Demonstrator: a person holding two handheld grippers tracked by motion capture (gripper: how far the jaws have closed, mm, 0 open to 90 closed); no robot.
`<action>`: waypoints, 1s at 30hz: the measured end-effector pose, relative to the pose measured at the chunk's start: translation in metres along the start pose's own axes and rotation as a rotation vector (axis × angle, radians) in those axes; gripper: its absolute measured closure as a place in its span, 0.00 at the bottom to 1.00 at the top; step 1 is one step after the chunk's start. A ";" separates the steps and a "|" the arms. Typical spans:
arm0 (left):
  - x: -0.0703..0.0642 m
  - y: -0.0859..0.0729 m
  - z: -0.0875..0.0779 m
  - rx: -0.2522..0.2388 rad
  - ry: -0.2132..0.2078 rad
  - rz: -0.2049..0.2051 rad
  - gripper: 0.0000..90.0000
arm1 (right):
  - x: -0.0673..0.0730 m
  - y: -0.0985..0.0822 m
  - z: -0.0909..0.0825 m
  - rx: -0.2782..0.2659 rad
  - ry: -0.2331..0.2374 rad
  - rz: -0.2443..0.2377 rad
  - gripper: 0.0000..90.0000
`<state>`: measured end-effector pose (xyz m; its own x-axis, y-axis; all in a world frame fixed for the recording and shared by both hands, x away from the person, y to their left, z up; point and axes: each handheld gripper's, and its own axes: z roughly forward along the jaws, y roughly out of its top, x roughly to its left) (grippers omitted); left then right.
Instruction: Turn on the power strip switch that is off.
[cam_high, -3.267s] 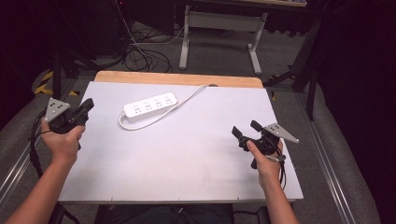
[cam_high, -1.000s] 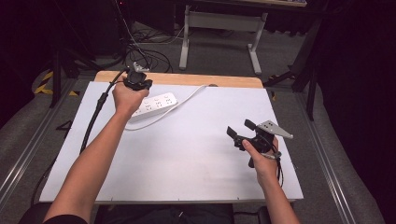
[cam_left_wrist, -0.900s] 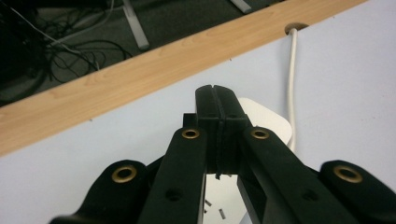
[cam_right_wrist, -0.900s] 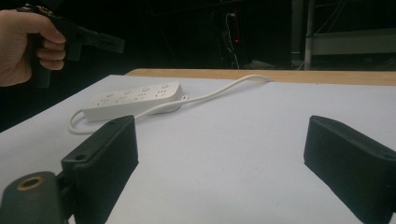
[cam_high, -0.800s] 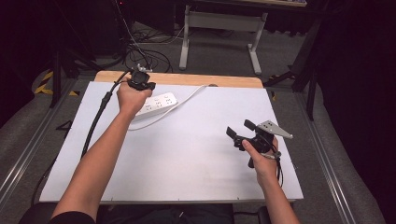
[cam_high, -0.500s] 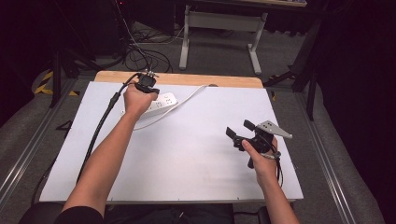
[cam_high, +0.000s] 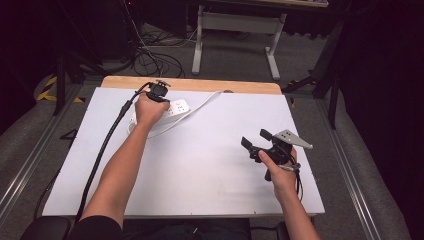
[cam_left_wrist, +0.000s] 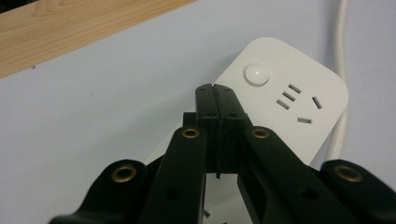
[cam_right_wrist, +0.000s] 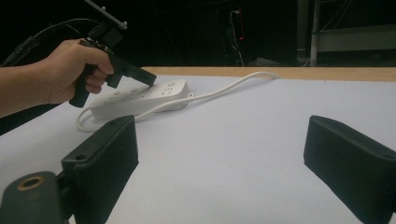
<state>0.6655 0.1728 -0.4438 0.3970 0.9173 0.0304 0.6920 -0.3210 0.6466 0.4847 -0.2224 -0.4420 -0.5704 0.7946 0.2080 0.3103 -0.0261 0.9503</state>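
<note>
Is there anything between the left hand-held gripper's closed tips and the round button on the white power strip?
Nothing visible. The left hand-held gripper, jaws shut, points at the power strip, its tips just short of the round button; bare white casing lies between them. The strip's cord runs off to the side, clear of that path.

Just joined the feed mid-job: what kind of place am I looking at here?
Likely a lab or workshop recording bench, not a home: a white-topped table with only a power strip on it, loose cables on grey carpet, dark curtained surroundings, and an adjustable desk frame behind.
</note>
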 end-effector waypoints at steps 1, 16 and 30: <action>0.000 0.000 0.000 0.001 -0.001 0.004 1.00 | 0.000 0.000 0.000 0.000 0.000 -0.001 0.12; 0.009 -0.009 -0.001 -0.047 -0.004 -0.020 1.00 | 0.000 0.000 -0.001 0.003 -0.007 0.003 0.12; -0.008 -0.007 0.003 -0.064 -0.021 0.006 1.00 | -0.003 0.000 -0.006 -0.004 -0.033 0.013 0.11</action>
<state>0.6591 0.1671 -0.4511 0.4140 0.9101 0.0185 0.6502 -0.3099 0.6937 0.4815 -0.2281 -0.4415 -0.5409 0.8137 0.2126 0.3141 -0.0391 0.9486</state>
